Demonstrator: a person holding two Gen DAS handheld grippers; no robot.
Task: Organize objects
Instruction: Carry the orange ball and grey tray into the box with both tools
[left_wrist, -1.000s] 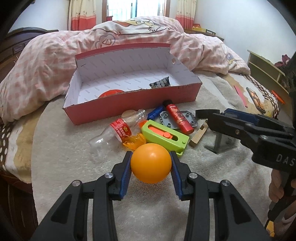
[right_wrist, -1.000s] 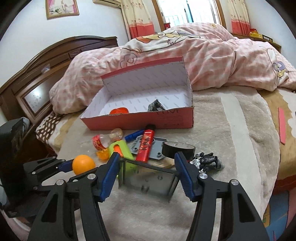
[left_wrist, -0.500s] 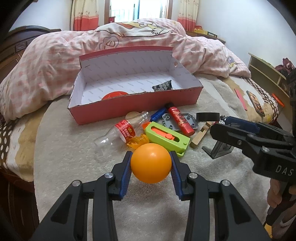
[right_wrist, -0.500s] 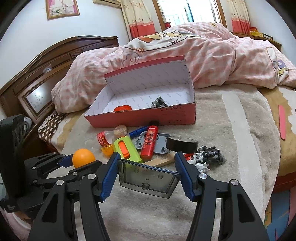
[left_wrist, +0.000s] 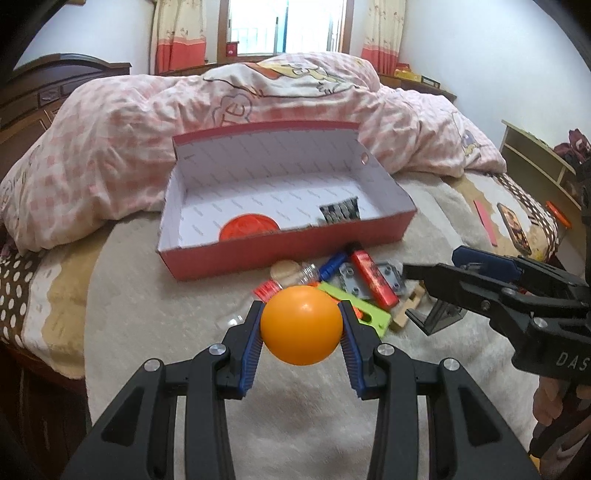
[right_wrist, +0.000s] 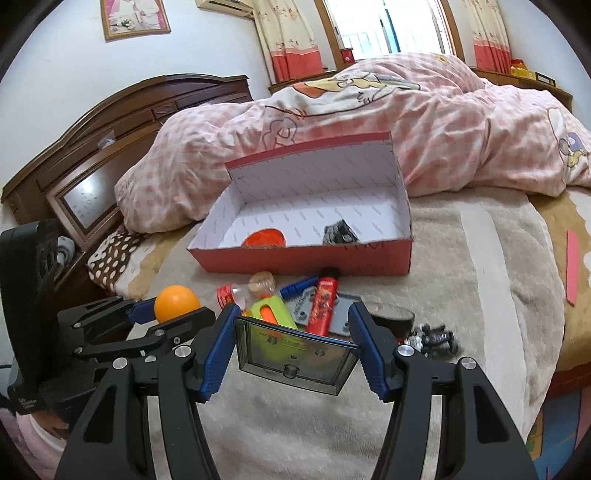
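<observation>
My left gripper (left_wrist: 301, 325) is shut on an orange ball (left_wrist: 301, 326), held above the beige blanket; in the right wrist view the ball (right_wrist: 176, 302) shows at the left. My right gripper (right_wrist: 295, 347) is shut on a smoky clear plastic case (right_wrist: 295, 356), lifted off the bed. The open red box (left_wrist: 280, 258) lies ahead on the bed, with an orange lid (left_wrist: 249, 229) and a dark patterned item (left_wrist: 340, 212) inside. In front of the box lies a heap: a clear bottle (right_wrist: 236, 293), a green tool (right_wrist: 273, 310), a red tube (right_wrist: 323, 302) and a grey plate (right_wrist: 341, 317).
A pink checked duvet (left_wrist: 110, 147) is piled behind the box. A roll of black tape (right_wrist: 393, 317) and a small dark figure (right_wrist: 432, 338) lie right of the heap. A wooden headboard (right_wrist: 110, 147) stands to the left, a shelf (left_wrist: 535, 158) to the right.
Both grippers have risen with their loads. The case has come up off the blanket, and the ball now hangs in front of the heap. The box looks closer.
</observation>
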